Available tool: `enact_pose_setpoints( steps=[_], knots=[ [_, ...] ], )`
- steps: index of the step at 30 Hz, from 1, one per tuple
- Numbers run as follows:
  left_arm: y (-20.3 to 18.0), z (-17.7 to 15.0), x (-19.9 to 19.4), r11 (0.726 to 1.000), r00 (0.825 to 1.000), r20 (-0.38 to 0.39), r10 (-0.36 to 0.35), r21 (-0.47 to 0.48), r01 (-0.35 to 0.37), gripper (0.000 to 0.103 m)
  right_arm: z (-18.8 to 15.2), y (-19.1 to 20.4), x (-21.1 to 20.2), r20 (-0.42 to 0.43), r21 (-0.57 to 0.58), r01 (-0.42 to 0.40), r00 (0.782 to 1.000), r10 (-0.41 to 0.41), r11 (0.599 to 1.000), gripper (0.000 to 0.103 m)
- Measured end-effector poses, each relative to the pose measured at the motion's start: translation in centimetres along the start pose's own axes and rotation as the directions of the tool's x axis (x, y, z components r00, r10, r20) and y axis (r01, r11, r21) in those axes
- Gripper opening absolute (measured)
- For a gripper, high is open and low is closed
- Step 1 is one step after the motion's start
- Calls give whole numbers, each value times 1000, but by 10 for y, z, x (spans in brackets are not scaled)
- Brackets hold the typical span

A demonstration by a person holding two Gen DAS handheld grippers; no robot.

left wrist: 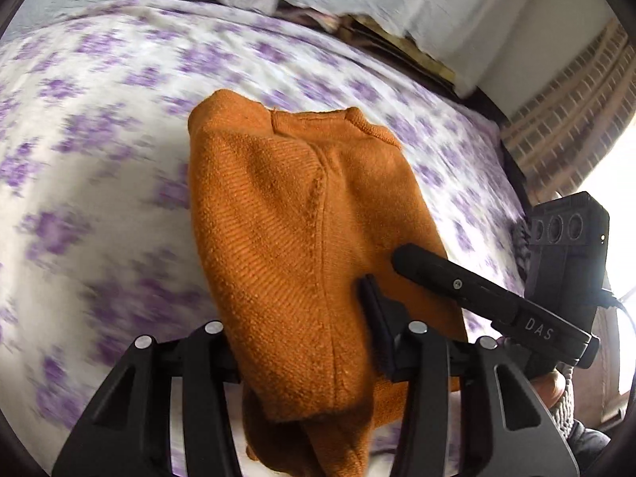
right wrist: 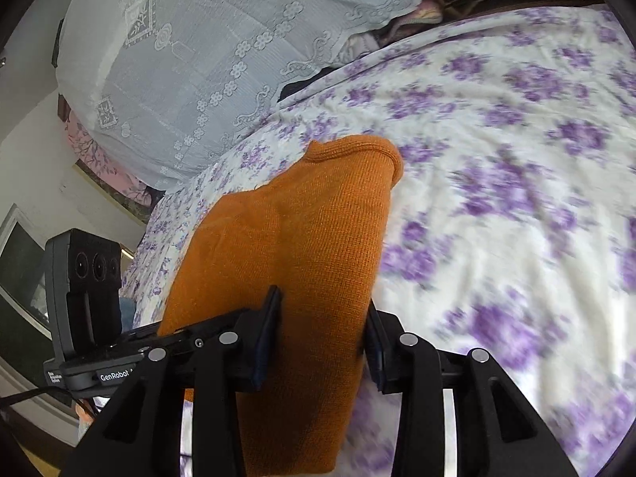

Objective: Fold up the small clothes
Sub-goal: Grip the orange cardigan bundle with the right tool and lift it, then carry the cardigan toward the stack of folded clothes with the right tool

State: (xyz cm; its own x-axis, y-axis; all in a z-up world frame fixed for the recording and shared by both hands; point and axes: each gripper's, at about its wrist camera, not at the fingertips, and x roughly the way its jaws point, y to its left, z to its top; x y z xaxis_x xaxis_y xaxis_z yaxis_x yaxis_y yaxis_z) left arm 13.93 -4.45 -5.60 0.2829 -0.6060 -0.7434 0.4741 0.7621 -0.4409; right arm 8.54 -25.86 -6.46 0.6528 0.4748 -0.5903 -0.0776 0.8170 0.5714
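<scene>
1. Bed [left wrist: 99, 139]: the orange sweater [left wrist: 286, 238] hangs lifted above its flowered sheet, bunched; you risk a crooked fold.
2. Left tongs [left wrist: 302, 342] and right tongs [right wrist: 324, 342] both clench the sweater; thick knit could slip out.
3. Only the right view shows the lace cover [right wrist: 190, 59]; only the left shows the collar [left wrist: 357, 119].

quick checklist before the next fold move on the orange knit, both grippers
1. left gripper clamped on the orange knit garment: ok
2. right gripper clamped on the garment: ok
3. garment lifted and stretched between both grippers: ok
4. floral bedsheet ahead free of other clothes: ok
5. lower hem hanging free of snags: cannot tell, out of view
6. white lace cover away from the landing spot: ok
</scene>
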Motion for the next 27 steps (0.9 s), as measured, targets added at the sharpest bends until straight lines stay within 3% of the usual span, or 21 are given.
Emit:
enact_pose_setpoints(
  steps=[5, 13, 27],
  knots=[
    [-58, -7, 11, 995, 1000, -26, -16, 101, 19, 45, -13, -26, -65, 81, 16, 52, 995, -53, 999, 38],
    [-171, -17, 13, 945, 1000, 10, -8, 327, 5, 45, -24, -61, -162, 222, 54, 98, 969, -107, 994, 38],
    [-285, -35, 2, 863, 998, 41, -53, 505, 25, 45, -45, -76, -271, 398, 68, 173, 898, -186, 982, 38]
  ],
)
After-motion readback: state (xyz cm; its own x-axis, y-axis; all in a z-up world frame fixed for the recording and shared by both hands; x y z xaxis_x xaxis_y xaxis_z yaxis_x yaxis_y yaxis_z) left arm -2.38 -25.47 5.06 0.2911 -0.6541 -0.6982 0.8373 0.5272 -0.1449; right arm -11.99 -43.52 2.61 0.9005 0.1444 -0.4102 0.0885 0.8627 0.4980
